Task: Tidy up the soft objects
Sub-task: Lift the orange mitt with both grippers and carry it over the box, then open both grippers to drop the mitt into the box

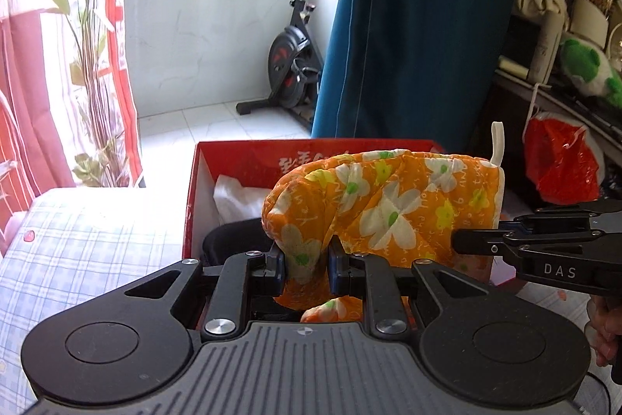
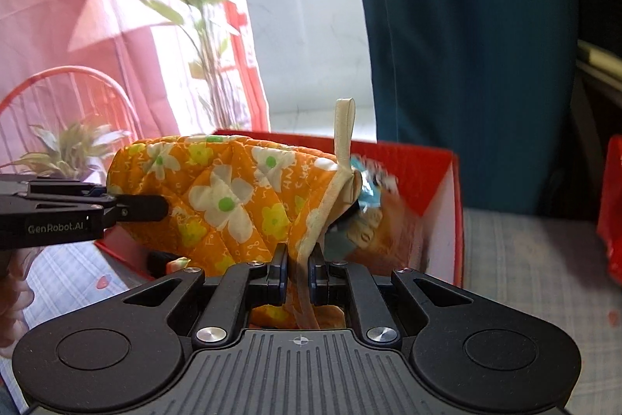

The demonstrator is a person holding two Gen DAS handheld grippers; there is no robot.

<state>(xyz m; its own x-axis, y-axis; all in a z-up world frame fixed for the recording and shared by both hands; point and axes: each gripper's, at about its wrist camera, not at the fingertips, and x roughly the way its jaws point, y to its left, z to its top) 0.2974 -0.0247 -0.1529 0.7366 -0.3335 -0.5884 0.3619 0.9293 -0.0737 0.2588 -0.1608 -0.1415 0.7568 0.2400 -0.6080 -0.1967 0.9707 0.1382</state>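
Orange quilted fabric with white and yellow flowers fills the middle of both views: an oven mitt point(image 1: 388, 205) held up between two grippers, in front of and partly over a red box point(image 1: 233, 158). In the left wrist view the left gripper point(image 1: 307, 265) sits at lower centre, its jaws clenched on a bunched fold at the mitt's closed end. The right gripper point(image 1: 478, 240) enters from the right edge of that frame and reaches the mitt's cuff end, where a cream loop point(image 1: 497, 142) stands up. In the right wrist view the right gripper point(image 2: 298, 269) has its jaws closed on the cream-trimmed cuff edge, and the left gripper point(image 2: 136, 207) comes in from the left edge against the mitt's far end. Inside the box, white cloth point(image 1: 237, 197) lies at the left and a dark item sits below it; a blurred packet with blue and tan print point(image 2: 369, 209) shows behind the cuff. The box rests on a pale blue checked sheet point(image 1: 97, 251). A teal curtain point(image 1: 420, 26) hangs at upper right, and an exercise bike point(image 1: 291, 57) stands behind.
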